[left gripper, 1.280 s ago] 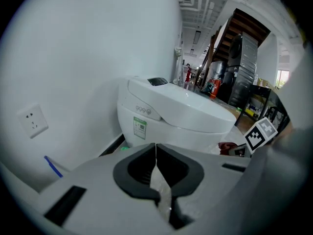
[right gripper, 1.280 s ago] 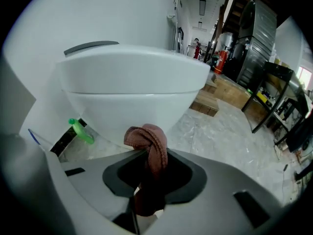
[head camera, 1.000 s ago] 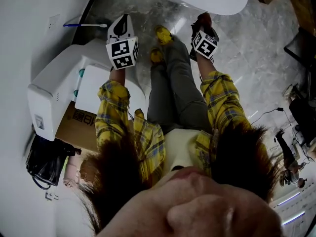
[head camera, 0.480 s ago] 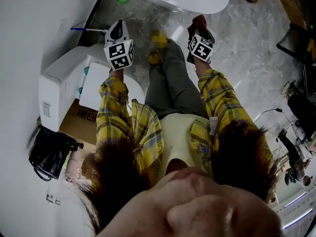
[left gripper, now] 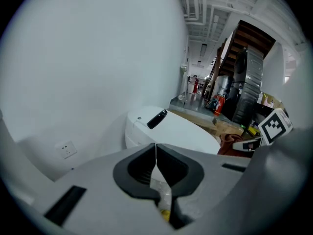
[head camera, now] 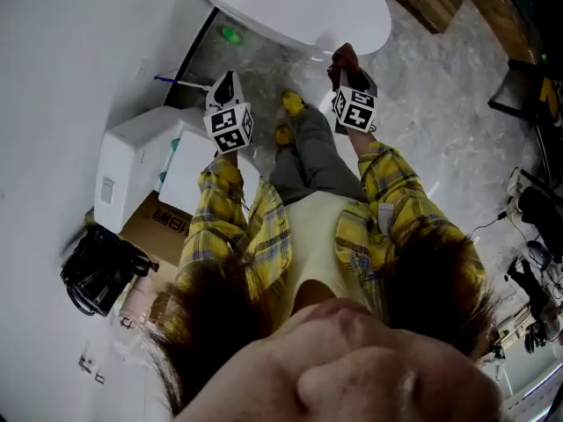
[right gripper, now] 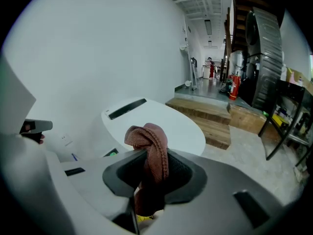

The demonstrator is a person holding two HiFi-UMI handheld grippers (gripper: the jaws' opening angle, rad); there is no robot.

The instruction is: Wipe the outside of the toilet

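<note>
Wiping is not yet under way: the toilet point(head camera: 299, 7) stands ahead by the wall, lid down, all of its outside left to do. The right gripper point(right gripper: 152, 166) is clamped on a brown cloth point(right gripper: 149, 141) near the toilet's front, with no contact evident. The left gripper point(left gripper: 156, 168) is closed on nothing. Against the earlier frame, both grippers sit nearer the toilet.

A bare white wall point(left gripper: 88, 58) stands left of the left gripper point(left gripper: 156, 153). Grey marbled floor point(right gripper: 254, 155) spreads right of the right gripper point(right gripper: 152, 163). Wooden steps point(right gripper: 210, 112) lie ahead of it, a black rack point(right gripper: 288, 124) farther right, and a strip-lit corridor point(right gripper: 210, 80) beyond.
</note>
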